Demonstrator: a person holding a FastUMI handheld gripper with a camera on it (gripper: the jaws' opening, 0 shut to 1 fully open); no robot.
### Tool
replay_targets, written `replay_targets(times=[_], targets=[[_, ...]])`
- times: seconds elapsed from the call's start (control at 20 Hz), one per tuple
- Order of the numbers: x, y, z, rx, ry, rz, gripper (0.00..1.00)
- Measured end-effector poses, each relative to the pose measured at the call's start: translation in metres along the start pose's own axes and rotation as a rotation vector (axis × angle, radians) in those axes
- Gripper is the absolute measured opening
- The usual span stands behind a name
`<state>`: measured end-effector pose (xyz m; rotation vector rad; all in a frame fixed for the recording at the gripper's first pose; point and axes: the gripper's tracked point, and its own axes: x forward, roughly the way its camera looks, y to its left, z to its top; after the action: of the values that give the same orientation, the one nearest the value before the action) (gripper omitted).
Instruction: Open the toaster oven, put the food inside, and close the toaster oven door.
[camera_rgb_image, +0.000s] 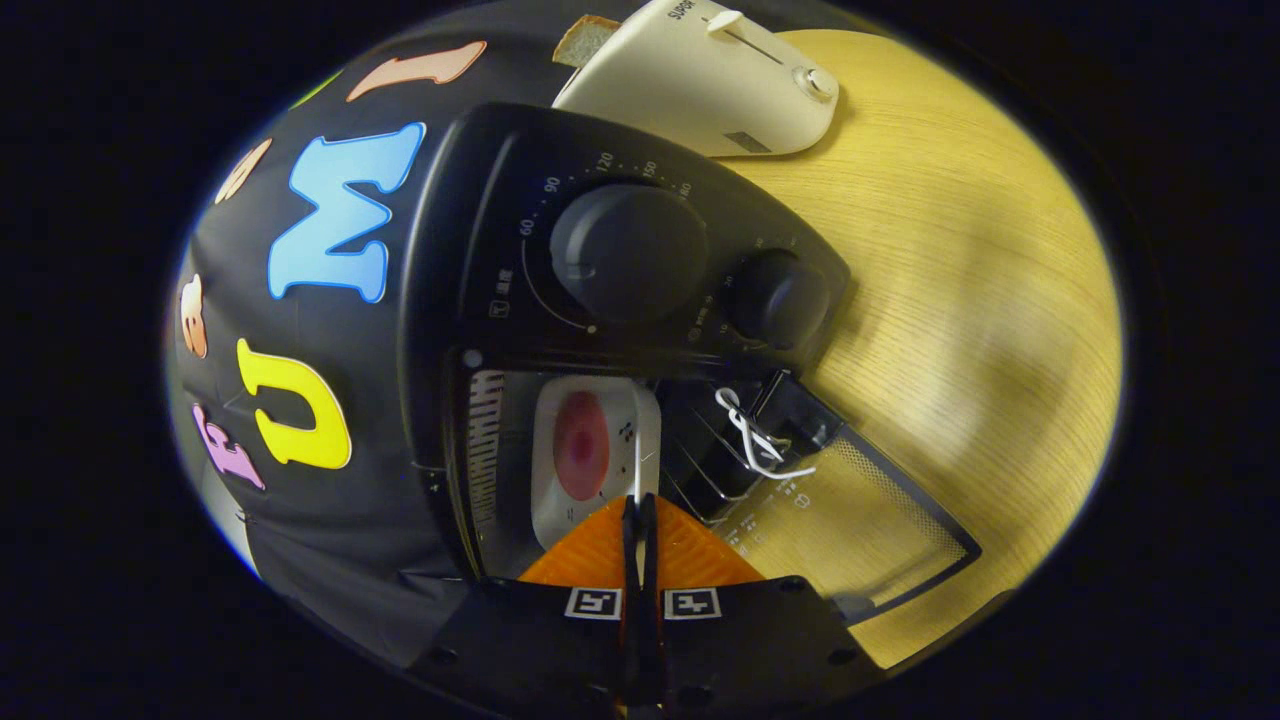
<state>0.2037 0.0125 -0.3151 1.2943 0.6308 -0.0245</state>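
Wooden and pale, the counter (960, 300) carries a black toaster oven (470, 250) that sits against the dark cloth wall of the booth. The picture is turned on its side, so the oven looks tipped over, but I think it stands the normal way on the counter.

From the view on the tool: the oven door (860, 520) is open. It hangs down flat over the counter, and you can see the wood through its glass. A white cord or tie (755, 435) is looped near the door's handle. Two round knobs sit on the oven's front, a big knob (628, 250) and a small knob (775, 298).

Inside the oven is the food (582, 445), a round pink thing on a white tray (545, 470). It rests in the oven, just ahead of the tool's tips. The tool (640, 510) has its two fingers pressed close together, with a thin white edge caught between the tips. It looks like the tray's rim, but I cannot be sure.

Beyond the oven stands a cream toaster (700, 80) with a slice of bread (585, 40) poking out.

So the door is open and the food looks to be inside. What is left, I think, is to let go, back out and shut the door.
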Motion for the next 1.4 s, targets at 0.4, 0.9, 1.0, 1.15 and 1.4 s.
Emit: replay_targets(times=[0.4,0.9,1.0,1.15,1.4], targets=[[0.018,0.001,-0.004,-0.049,-0.055,-0.018,0.04],[-0.028,0.021,-0.040,-0.183,-0.003,0.059,0.89],[-0.040,0.014,-0.058,-0.256,0.064,0.033,0.98],[-0.059,0.007,-0.074,-0.409,0.099,0.002,0.97],[-0.083,0.000,-0.091,-0.727,0.113,-0.089,0.98]])
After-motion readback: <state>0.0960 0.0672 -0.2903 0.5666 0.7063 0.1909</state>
